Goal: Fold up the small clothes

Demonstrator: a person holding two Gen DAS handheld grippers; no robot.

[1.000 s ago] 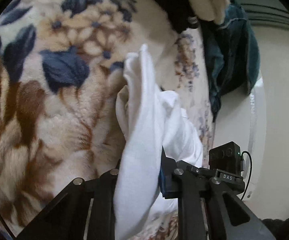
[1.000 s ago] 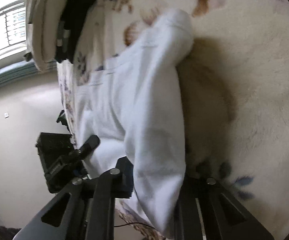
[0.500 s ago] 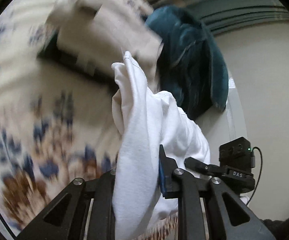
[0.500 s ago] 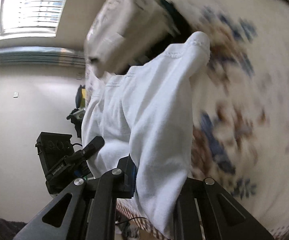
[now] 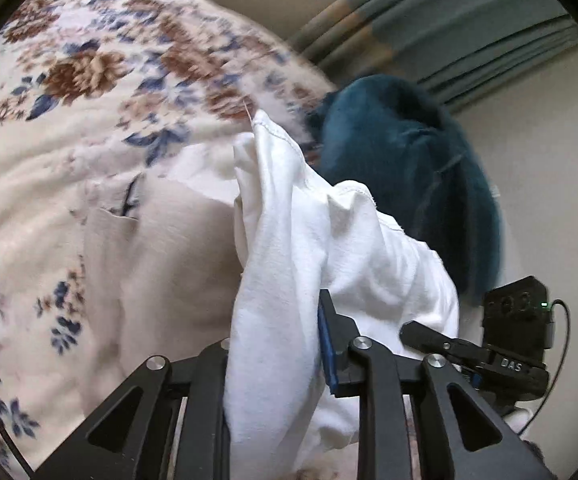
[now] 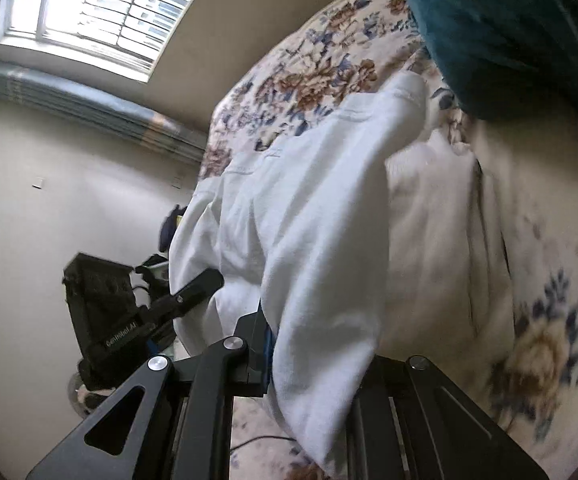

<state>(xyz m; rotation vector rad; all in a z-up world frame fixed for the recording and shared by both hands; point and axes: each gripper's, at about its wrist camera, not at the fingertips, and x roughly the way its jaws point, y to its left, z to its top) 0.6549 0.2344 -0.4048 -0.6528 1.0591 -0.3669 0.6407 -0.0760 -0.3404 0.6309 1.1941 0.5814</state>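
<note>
A white garment (image 5: 289,264) hangs bunched between both grippers, held above a floral blanket (image 5: 69,120). My left gripper (image 5: 277,344) is shut on one end of it; cloth drapes over the fingers. My right gripper (image 6: 313,352) is shut on the other end of the same white garment (image 6: 309,220), which spreads out ahead of it. The right gripper also shows at the lower right of the left wrist view (image 5: 469,352), and the left gripper at the lower left of the right wrist view (image 6: 149,312). A folded beige garment (image 5: 161,264) lies on the blanket below the white one.
A dark teal fleece (image 5: 409,176) is heaped at the blanket's far side, also in the right wrist view (image 6: 489,24). Beyond are a plain wall (image 6: 49,208), grey-green curtains (image 5: 449,36) and a bright window (image 6: 101,12).
Both grippers have swung with the white garment from over the near blanket toward the beige garment and teal fleece. The garment stays gripped at both ends.
</note>
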